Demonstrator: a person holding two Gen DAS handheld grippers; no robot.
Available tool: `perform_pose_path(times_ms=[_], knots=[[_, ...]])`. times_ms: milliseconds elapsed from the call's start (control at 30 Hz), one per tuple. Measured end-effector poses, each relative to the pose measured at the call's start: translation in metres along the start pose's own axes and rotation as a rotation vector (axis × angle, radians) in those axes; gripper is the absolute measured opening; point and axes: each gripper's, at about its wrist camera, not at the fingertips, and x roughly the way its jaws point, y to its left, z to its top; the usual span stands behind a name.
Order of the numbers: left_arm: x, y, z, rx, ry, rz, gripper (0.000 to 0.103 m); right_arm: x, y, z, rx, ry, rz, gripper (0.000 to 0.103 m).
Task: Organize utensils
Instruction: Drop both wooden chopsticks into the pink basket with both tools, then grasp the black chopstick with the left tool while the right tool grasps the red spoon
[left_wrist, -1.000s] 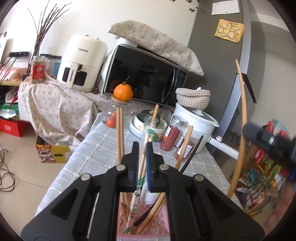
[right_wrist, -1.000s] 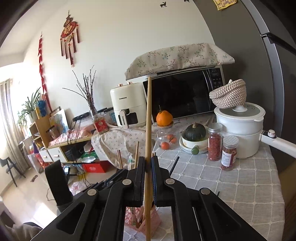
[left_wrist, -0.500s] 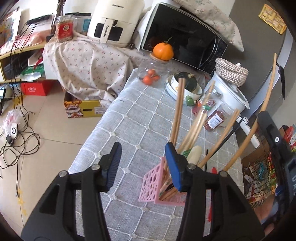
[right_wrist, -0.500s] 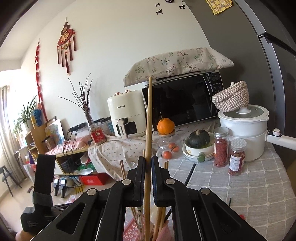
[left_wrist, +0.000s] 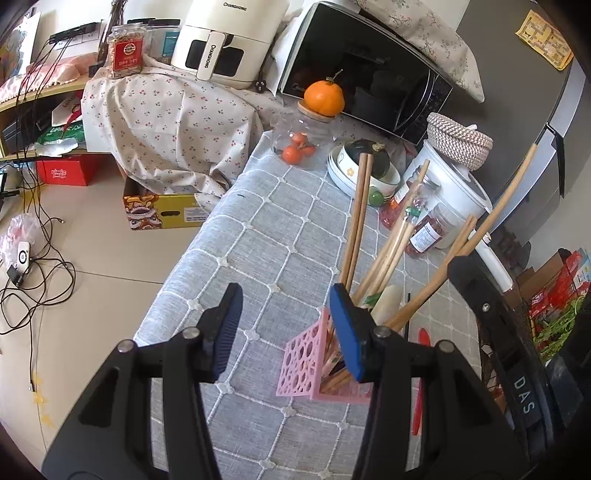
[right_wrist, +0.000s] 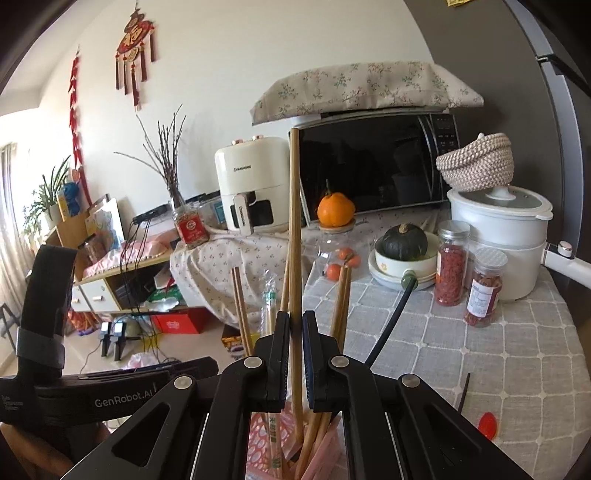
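One pink holder (left_wrist: 301, 363), two jars (right_wrist: 450, 266)

Pink holder (left_wrist: 301, 363): perforated matt plastic. Chopsticks (left_wrist: 356, 216): smooth pale wood. Tabletop (left_wrist: 258, 251): grey quilted cloth, matt. Microwave (left_wrist: 364, 79) door, upper centre: glossy black. Basket (right_wrist: 476, 162): rough woven rope.

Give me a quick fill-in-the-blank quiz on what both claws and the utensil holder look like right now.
1. The right claw is shut on a long ____ stick.
2. The left claw is open and holds ____.
3. The perforated plastic utensil holder is coloured ____.
4. The round orange fruit sits on a glass ____.

Missing words: wooden; nothing; pink; jar
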Motion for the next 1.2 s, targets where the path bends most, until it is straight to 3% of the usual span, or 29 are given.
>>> perform_pose_path(times_ms=[100,333,467,600,767,1067,1200], knots=[[-0.001,-0.001,0.0,-0.005,0.002,-0.005,0.051,0.001,-0.002,0.004,0.002,0.062,0.001,0.017],[-0.009,-0.015,-0.004,0.025,-0.003,-0.003,0.051,-0.024,-0.023,0.017,0.055,0.055,-0.042,0.02],[-0.018,-0.031,-0.011,0.077,-0.009,-0.01,0.05,-0.044,-0.049,0.027,0.13,0.056,-0.071,0.025],[-0.022,-0.053,-0.02,0.132,0.008,-0.031,0.051,-0.067,-0.081,0.028,0.194,0.086,-0.135,0.041],[-0.024,-0.089,-0.034,0.227,0.008,-0.059,0.051,-0.082,-0.127,0.02,0.283,0.149,-0.21,0.041],[0.014,-0.137,-0.066,0.382,0.172,-0.091,0.054,-0.085,-0.168,-0.006,0.346,0.3,-0.286,0.043],[0.026,-0.144,-0.078,0.397,0.235,-0.11,0.054,-0.075,-0.171,-0.014,0.348,0.36,-0.291,0.047]])
